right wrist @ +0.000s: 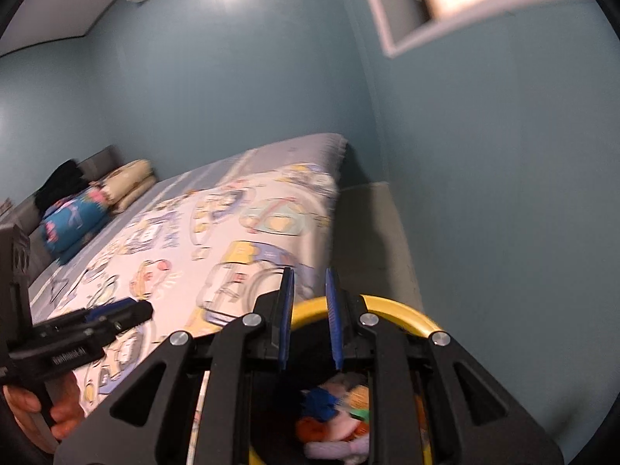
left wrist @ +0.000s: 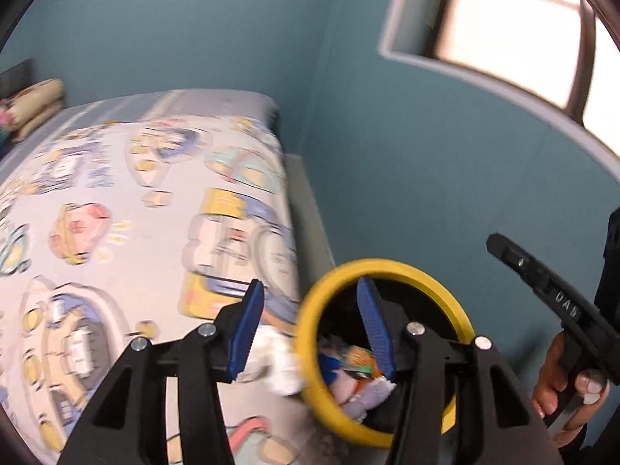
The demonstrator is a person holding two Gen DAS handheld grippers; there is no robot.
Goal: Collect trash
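A: Report the status of the left tongs (left wrist: 310,325).

B: Left tongs are released, blue pads spread apart. A crumpled white piece of trash (left wrist: 277,364) sits low between the fingers, just at the yellow rim; the pads do not press on it. Whether it touches the rim cannot be told through the blur.

A: Location of the collection container?

B: The bin (left wrist: 387,271), black with a yellow ring rim, stands beside the bed (left wrist: 116,232), near the blue wall (left wrist: 387,155). The right pad of the left tongs shows in front of the bin opening.

A: Contents of the bin?

B: Mixed trash inside (right wrist: 337,407): blue, orange, green and pale lilac pieces, visible in both wrist views.

A: Status of the right tongs (right wrist: 310,317)?

B: Clenched to a narrow gap, pads nearly parallel. Nothing shows between them. They sit directly above the bin opening, with the yellow rim behind them.

A: Hands?

B: The person's right hand (left wrist: 562,383) holds its grip at the right edge of the left view; the left hand (right wrist: 38,410) shows at the lower left of the right view.
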